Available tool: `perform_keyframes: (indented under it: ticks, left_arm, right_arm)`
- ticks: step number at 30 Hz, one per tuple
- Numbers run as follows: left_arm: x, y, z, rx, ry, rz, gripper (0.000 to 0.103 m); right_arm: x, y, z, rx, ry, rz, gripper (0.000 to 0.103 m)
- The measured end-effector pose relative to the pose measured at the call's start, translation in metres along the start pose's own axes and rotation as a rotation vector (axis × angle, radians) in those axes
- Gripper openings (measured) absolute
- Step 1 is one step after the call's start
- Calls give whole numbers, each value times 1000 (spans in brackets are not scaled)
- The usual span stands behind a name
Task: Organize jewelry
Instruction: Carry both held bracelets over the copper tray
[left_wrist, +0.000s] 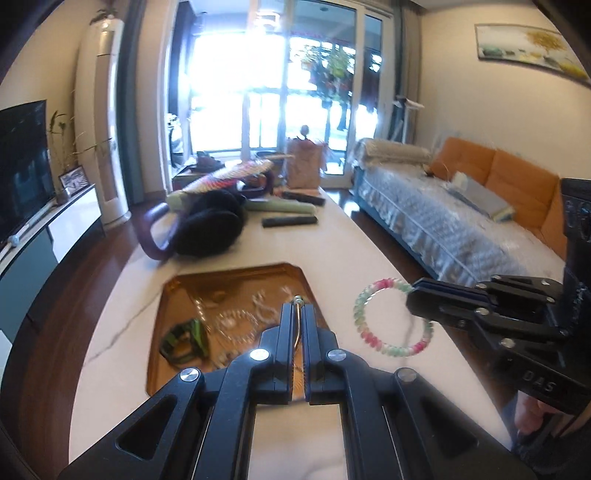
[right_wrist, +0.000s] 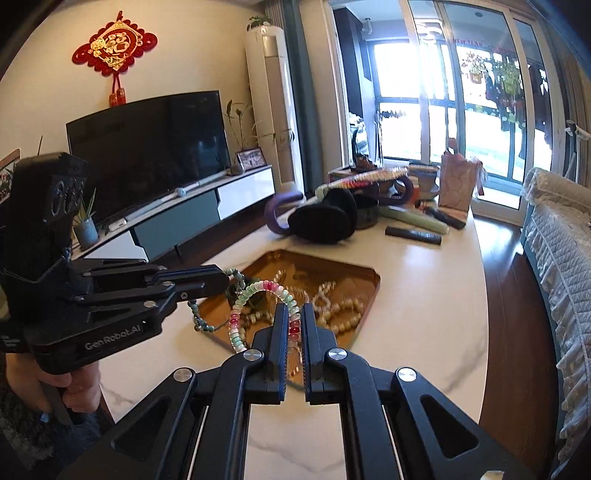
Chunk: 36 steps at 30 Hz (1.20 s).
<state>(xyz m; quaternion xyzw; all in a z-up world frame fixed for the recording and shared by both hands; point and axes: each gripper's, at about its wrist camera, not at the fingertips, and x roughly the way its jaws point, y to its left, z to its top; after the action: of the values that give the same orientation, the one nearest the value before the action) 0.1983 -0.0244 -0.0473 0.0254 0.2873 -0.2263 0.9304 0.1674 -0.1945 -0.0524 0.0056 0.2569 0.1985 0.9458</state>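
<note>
Now holding, right tongs (right_wrist: 294, 314) clamped on pink-green-white beaded bracelet (left_wrist: 391, 317), left tongs (left_wrist: 298, 310) on grey-green bead strand (right_wrist: 199, 314), above gold tray (right_wrist: 365, 295).

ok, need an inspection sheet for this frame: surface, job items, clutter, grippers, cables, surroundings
Surface: white marble-look table, long, with a gold tray set on it.
Job's things: pink, white and green bead bracelet lifted clear of the tray; a second strand of grey-green beads; pale pearl-like beads and a green piece lie in the tray.
Clutter: black earmuffs, purple curved handle, remote, paper bag at the far end.
Grippers: left gripper shut on the grey-green strand; right gripper shut on the bracelet.
Cables: nothing seen.
Surroundings: TV, sofa, glass doors.
</note>
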Motion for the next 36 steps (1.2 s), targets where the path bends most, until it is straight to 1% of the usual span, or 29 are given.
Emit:
perform_keyframes:
  ticks: [3,6,10,12,14,16,18,22,24,26,30,33,36]
  left_arm:
    - [7,13,10,-24,-12,12,3]
    - [18,32,18,-78,-10,9,3]
    - [38,59,17,-158,23,0,3]
    - [48,66,14,-178,41,4,3]
    - [66,73,11,-198,78,-6,3]
    - [86,77,8,-225,111,-14,3]
    - [100,77,4,-230,140,-17,3]
    - [124,68,-10,-188,204,11,3]
    - [134,63,-19,-166,241,42,3]
    - [143,59,-28,-152,268,57,3]
    - [147,56,-33,-150,278,72,3]
    - [142,56,-31,-163,266,77,3]
    - [138,60,-28,-197,257,72,4]
  right_arm:
    - [6,3,17,-12,-31,3,6]
    - [13,3,31,-10,-51,11,6]
    - [30,3,43,-3,-55,21,6]
    - [40,3,44,-4,-44,23,6]
    - [55,3,43,-7,-21,23,6]
    - [75,2,37,-10,18,16,6]
    - [93,1,27,-9,57,6,6]
    - [127,-4,1,4,152,1,6]
    - [138,-7,-12,8,191,-2,6]
    - [146,-9,-22,13,216,-9,6]
    - [160,-12,-34,23,256,-14,6]
    - [163,-15,-38,34,261,-16,6]
    - [161,-19,-41,50,256,-42,7]
